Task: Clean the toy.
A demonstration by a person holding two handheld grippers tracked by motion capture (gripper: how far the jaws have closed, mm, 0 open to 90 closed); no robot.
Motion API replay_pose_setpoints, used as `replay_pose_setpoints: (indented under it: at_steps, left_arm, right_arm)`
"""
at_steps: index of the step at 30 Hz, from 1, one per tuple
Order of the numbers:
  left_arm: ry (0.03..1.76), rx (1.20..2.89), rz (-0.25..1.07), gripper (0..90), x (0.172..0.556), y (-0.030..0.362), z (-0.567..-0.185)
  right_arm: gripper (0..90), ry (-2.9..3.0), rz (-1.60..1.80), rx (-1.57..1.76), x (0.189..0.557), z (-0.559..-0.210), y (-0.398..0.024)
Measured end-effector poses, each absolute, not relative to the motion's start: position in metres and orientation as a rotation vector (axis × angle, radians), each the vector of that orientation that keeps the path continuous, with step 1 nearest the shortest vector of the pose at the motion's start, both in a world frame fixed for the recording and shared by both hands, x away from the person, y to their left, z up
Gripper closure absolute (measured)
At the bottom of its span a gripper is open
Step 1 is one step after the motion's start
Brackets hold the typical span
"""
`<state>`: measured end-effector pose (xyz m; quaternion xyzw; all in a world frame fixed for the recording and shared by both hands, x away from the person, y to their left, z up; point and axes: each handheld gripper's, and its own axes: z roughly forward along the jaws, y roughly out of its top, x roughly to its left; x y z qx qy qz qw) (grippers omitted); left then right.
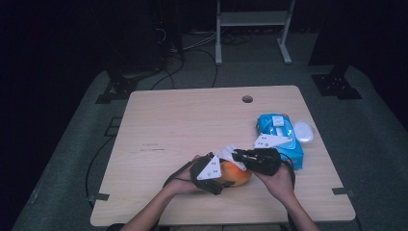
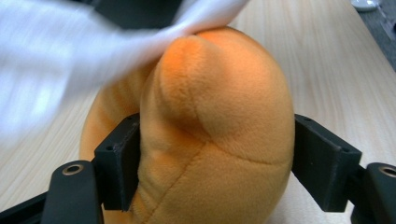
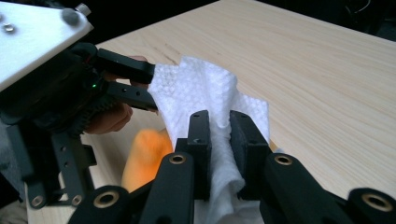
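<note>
Near edge of wooden table, both grippers working close together.

Left gripper: jaws stand about half open, pads pressed into both flanks of an orange plush toy. The toy sits squarely between the jaws, bulging above and past them; its plush dents slightly at the left pad. In the high view the toy rests on the table just in front of the person, partly covered by the left gripper and its grey plate.

Right gripper: jaws nearly closed, pinching a white wipe. The sheet runs up between the two pads, fans out crumpled above them and drapes over the top of the toy. In the left gripper view the wipe is a blurred white band crossing the toy's upper left. In the high view the right gripper lies to the right of the toy, just beside it.

Count: one plush toy, one loose wipe, two grippers. One blue wipe packet right of the grippers, near the right gripper; one white lid just beside the packet's far right side. One round hole near the table's far edge.
</note>
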<state>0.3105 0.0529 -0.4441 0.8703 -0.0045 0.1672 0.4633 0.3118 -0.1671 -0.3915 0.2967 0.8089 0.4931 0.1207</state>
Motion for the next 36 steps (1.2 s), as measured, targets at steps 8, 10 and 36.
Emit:
replay_pose_setpoints:
  at_steps: [8,10,36]
  left_arm:
    - [-0.013,2.122,0.369,25.1,0.313,0.055,-0.444]
    - [-0.004,2.117,0.372,25.3,0.313,0.054,-0.444]
    - [0.152,2.072,0.291,26.1,0.33,0.07,-0.443]
  right_arm:
    - [78.2,2.359,1.373,0.968,0.324,-0.398,-0.186]
    - [78.3,2.37,1.36,0.974,0.323,-0.398,-0.188]
    - [78.8,2.325,1.391,1.059,0.325,-0.401,-0.212]
